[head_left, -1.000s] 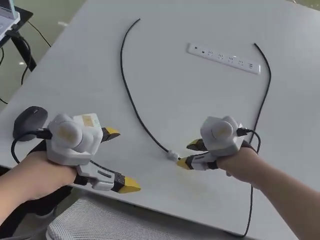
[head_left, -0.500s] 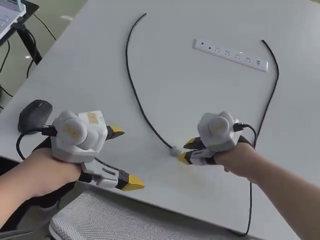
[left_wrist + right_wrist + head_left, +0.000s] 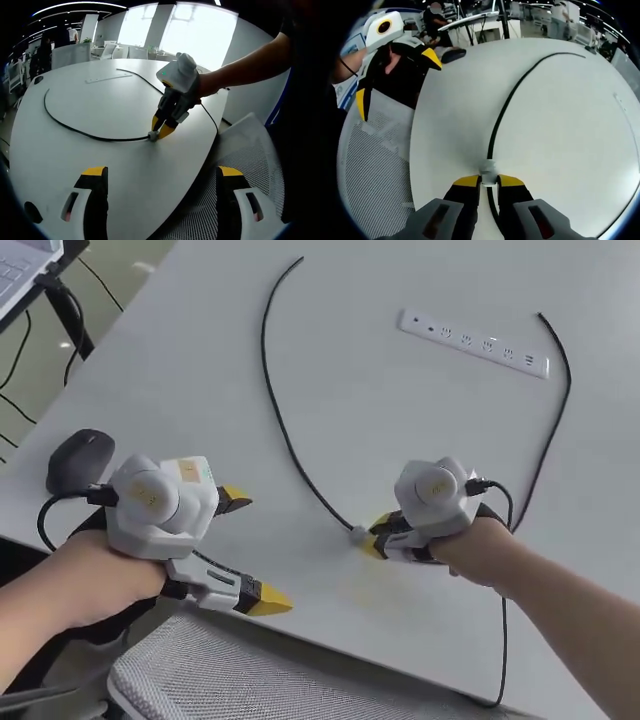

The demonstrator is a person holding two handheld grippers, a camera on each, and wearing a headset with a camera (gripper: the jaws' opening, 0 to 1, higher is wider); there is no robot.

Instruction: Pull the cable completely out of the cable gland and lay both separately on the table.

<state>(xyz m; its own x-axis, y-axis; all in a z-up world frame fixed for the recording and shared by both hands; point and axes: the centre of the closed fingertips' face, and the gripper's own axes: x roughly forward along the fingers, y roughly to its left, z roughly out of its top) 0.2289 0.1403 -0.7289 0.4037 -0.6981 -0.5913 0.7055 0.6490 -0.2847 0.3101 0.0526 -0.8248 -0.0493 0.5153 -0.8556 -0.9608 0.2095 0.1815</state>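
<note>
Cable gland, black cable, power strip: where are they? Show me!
cable gland (image 3: pixel 489 172): right gripper view, its white body at the cable's end.
black cable (image 3: pixel 286 440): head view, the middle of its long curve.
power strip (image 3: pixel 474 341): head view, the middle of its white top.

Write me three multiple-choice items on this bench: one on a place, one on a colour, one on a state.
1. Where is the cable gland?
A. In the left gripper
B. Between the tips of the right gripper
C. Loose at the far end of the cable

2. What colour is the cable?
A. Black
B. Red
C. White

3. How does the left gripper stand?
A. Shut on the cable
B. Shut on the cable gland
C. Jaws wide apart, holding nothing

Answers:
1 B: the right gripper view shows it between the yellow tips.
2 A: it runs as a black line over the white top.
3 C: the left gripper view shows a wide gap.
</note>
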